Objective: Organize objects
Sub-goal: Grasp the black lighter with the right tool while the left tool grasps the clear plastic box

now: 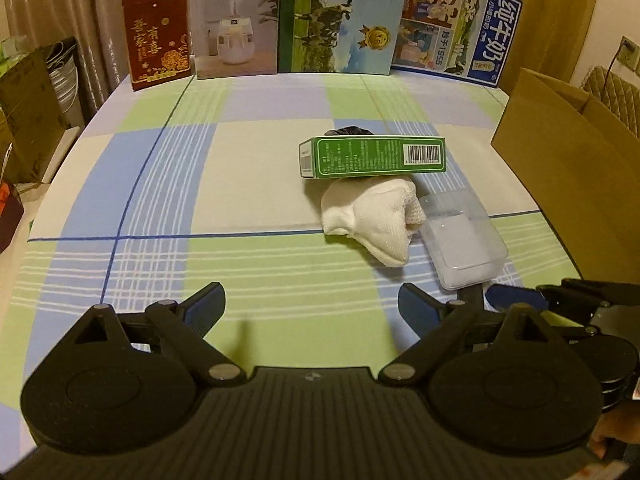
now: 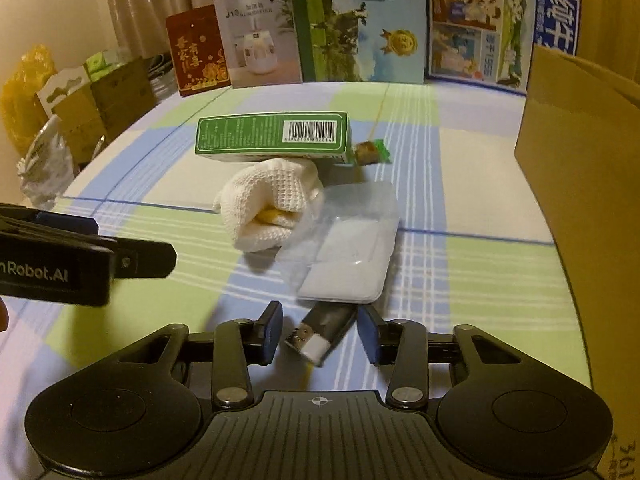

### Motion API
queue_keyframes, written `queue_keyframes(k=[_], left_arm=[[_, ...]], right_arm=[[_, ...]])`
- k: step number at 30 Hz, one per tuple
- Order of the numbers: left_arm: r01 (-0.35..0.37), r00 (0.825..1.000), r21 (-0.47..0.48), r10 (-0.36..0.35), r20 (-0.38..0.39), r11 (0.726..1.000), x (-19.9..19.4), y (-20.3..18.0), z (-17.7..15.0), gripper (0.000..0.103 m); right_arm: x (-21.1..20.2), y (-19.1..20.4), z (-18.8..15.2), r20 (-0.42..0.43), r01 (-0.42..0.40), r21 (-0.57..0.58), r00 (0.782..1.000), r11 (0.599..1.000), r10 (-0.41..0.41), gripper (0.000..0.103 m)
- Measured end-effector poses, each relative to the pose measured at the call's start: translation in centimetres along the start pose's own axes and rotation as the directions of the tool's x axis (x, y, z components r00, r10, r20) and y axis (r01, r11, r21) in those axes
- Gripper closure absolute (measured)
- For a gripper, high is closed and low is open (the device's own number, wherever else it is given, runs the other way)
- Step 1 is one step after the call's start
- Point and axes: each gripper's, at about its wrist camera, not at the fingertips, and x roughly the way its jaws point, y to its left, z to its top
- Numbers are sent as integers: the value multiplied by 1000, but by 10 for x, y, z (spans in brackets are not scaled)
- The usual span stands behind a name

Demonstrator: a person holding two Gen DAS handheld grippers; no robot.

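Note:
A black USB stick [image 2: 334, 320] with a white cap lies on the checked tablecloth between the fingers of my right gripper [image 2: 322, 330]. The pads stand close on either side, with a small gap on the left, so the gripper is open. Just beyond lies a clear plastic tray [image 2: 348, 256], then a white knitted cloth [image 2: 272, 204] and a green box [image 2: 272, 134] resting on it. My left gripper [image 1: 312, 312] is open over bare cloth, left of the white cloth [image 1: 372, 220] and the green box [image 1: 372, 156].
An open cardboard box [image 1: 568, 152] stands at the table's right edge. A row of upright cartons [image 1: 332, 20] lines the far edge. A small green-wrapped sweet [image 2: 372, 151] lies by the green box. Bags and boxes sit off the table's left side.

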Motion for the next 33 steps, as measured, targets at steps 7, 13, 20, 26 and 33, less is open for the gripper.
queue_keyframes(k=[7, 13, 20, 26, 33], left_arm=[[13, 999, 16, -12, -30, 1000, 10, -8, -2, 12], [59, 998, 41, -58, -31, 997, 12, -23, -2, 13], [156, 988, 134, -155, -20, 979, 18, -57, 2, 19], [229, 973, 224, -226, -40, 947, 36, -79, 5, 30], [257, 966, 235, -254, -44, 937, 56, -82, 8, 33]], right_arm=[[-9, -14, -2, -28, 49, 34, 998, 998, -48, 84], [-24, -44, -8, -32, 142, 80, 990, 987, -140, 85], [-30, -70, -11, -35, 140, 161, 990, 977, -137, 84], [-33, -75, -10, -27, 120, 193, 993, 974, -117, 84], [-31, -71, -11, -18, 124, 172, 992, 977, -123, 84]])
